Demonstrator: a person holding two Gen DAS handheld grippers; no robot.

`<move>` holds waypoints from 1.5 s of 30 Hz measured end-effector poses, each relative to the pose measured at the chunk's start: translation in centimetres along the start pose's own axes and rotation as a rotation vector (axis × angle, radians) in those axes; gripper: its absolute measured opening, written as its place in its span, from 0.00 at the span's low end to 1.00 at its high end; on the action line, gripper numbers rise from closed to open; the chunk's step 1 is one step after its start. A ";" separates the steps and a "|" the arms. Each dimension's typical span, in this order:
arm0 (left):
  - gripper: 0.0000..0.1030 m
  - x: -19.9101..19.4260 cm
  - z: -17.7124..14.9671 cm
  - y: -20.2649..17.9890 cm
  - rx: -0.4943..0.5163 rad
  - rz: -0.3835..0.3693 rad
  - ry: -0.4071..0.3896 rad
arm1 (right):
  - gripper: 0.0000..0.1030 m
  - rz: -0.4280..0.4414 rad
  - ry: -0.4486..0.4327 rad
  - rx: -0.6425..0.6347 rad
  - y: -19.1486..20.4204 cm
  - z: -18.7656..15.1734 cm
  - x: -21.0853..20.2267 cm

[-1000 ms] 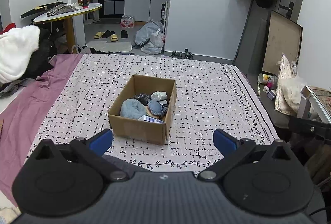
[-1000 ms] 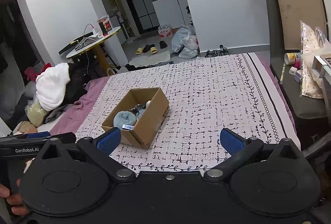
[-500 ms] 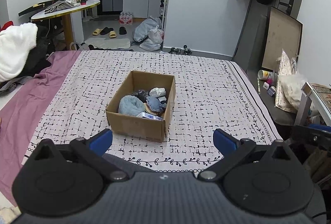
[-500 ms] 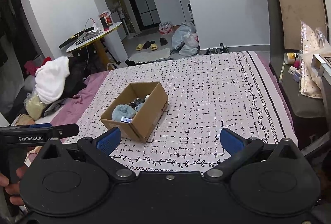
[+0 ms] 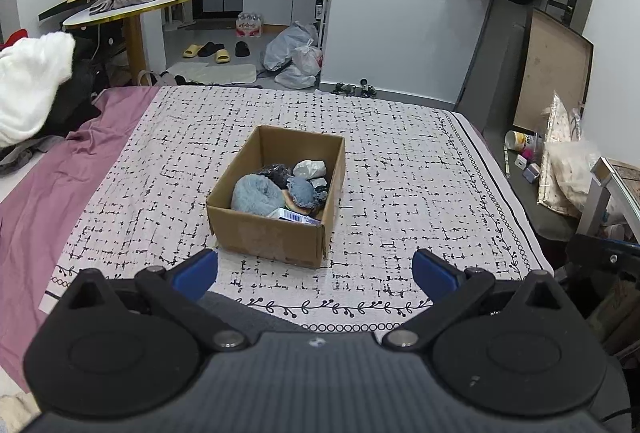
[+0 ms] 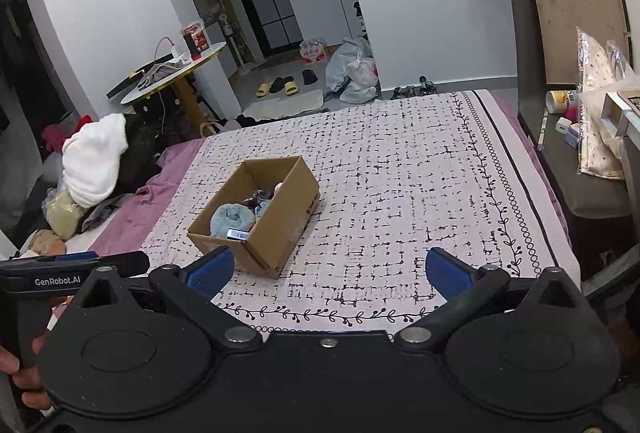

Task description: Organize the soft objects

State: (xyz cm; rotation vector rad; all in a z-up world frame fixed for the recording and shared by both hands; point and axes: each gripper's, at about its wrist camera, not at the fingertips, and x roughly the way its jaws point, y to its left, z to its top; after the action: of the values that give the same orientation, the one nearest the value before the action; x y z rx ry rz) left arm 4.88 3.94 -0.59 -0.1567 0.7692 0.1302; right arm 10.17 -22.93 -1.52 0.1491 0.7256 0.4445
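An open cardboard box [image 5: 264,237] [image 6: 280,233] sits in the middle of the patterned bedspread [image 5: 400,193]. Inside lie a fluffy light-blue bundle [image 5: 256,195] [image 6: 232,219], a dark item [image 5: 276,171], a white bundle [image 5: 310,168], a denim-blue piece [image 5: 302,191] and a small labelled packet [image 5: 296,215]. My left gripper [image 5: 314,271] hovers open in front of the box, nothing between its blue pads. My right gripper [image 6: 326,273] is open and empty too, to the right of the box's near corner. The left tool's body [image 6: 72,273] shows at the right wrist view's left edge, held by a hand [image 6: 24,373].
A mauve sheet [image 5: 60,173] covers the bed's left side, with a white fluffy pile and dark clothes [image 5: 32,89] beyond. A grey bedside stand with small items [image 5: 532,169] is at the right. A round table [image 5: 132,5], slippers and bags stand on the floor behind.
Both grippers have drawn back and risen slightly, so the box looks smaller and farther away. Both stay open and empty.
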 end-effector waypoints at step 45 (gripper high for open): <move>1.00 1.5 -2.1 -4.0 -0.030 0.101 -0.050 | 1.00 -0.005 -0.001 -0.027 -0.9 0.0 -0.1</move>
State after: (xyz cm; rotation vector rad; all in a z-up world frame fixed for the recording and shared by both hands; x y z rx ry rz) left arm 5.26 -0.31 -2.72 -0.1427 0.7256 0.2407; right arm 10.37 -23.79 -1.69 0.1220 0.7186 0.4497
